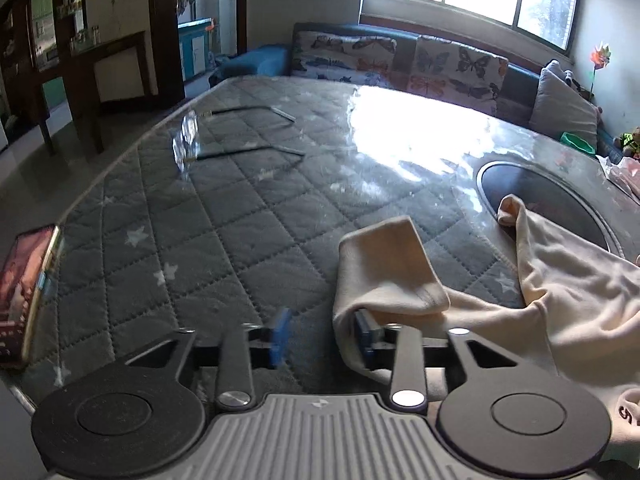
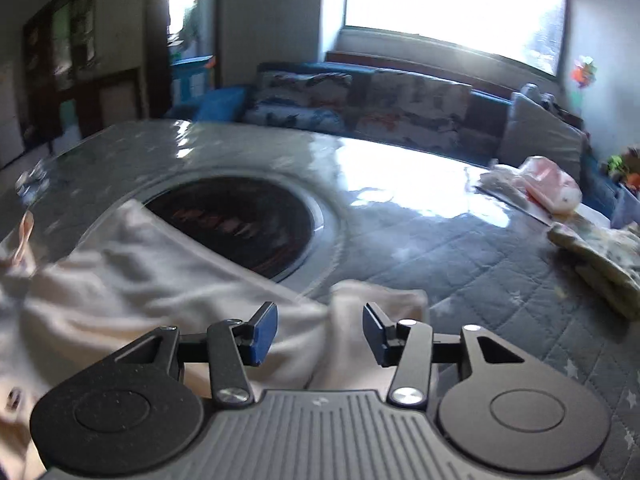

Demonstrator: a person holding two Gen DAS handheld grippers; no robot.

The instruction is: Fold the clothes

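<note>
A cream garment (image 1: 560, 280) lies crumpled on the quilted grey table (image 1: 200, 220), at the right in the left wrist view. One cream sleeve (image 1: 384, 268) is draped over the right finger of my left gripper (image 1: 324, 336), whose jaws stand open. In the right wrist view the same garment (image 2: 140, 280) spreads left and below, with a sleeve end (image 2: 380, 292) just ahead of my right gripper (image 2: 320, 332). That gripper is open and holds nothing.
A round dark inset (image 2: 240, 224) sits in the table (image 2: 480, 260). Folded clothes (image 2: 596, 252) and a pink bag (image 2: 548, 184) lie at the right. Two black cables (image 1: 248, 152) and a box (image 1: 24, 284) lie left. A sofa with cushions (image 1: 400, 64) stands behind.
</note>
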